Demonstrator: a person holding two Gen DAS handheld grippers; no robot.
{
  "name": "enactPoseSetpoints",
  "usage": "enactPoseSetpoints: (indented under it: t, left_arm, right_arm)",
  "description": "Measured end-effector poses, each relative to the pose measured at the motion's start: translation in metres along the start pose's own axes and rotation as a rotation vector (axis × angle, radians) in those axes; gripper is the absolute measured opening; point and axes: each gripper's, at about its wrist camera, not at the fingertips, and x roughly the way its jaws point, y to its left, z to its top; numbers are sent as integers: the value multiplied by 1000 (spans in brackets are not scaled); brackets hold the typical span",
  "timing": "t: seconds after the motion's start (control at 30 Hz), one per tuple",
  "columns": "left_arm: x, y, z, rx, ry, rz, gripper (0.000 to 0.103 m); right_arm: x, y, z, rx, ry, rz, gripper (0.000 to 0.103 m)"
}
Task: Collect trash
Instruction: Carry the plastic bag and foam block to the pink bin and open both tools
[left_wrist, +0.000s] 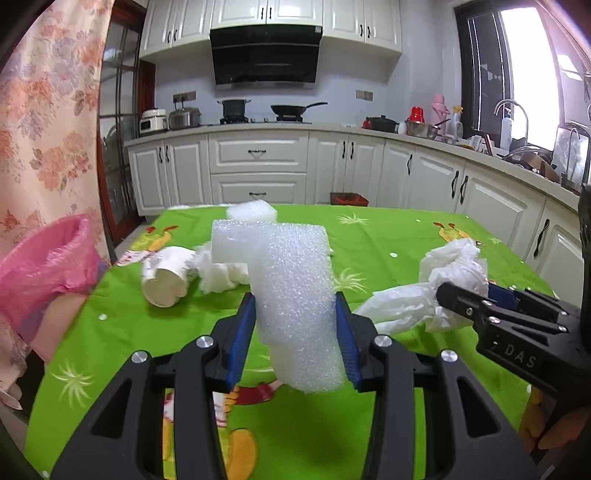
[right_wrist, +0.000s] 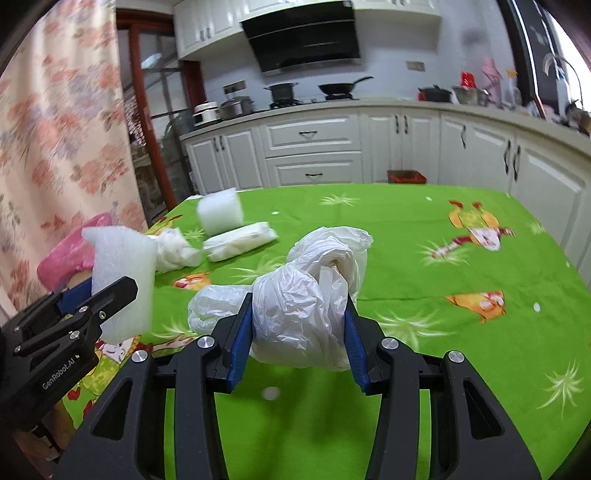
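The left gripper (left_wrist: 295, 321) clamps a white foam block (left_wrist: 295, 295) above the green tablecloth (left_wrist: 388, 236). The right gripper (right_wrist: 299, 328) pinches a crumpled white plastic bag (right_wrist: 306, 295). Left, a tipped paper cup (left_wrist: 166, 277) lies near what looks like a pink bin liner (left_wrist: 48, 266).

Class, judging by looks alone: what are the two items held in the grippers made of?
Left gripper holds a white foam block: likely polyethylene packing foam, with a bubbly, matte, translucent surface. Right gripper holds a white bag: thin plastic film, crinkled, glossy and semi-see-through.
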Motion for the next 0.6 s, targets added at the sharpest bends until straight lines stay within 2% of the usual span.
enactPoseSetpoints:
  t: [0.3,0.6]
  left_arm:
    - [-26,35,-7,-21,-42,48,41]
    - [-51,78,-11,-35,-73,110,42]
  right_arm:
    - [-1,47,5,-119,-9,20,44]
    - [2,101,11,-219,-13,88,44]
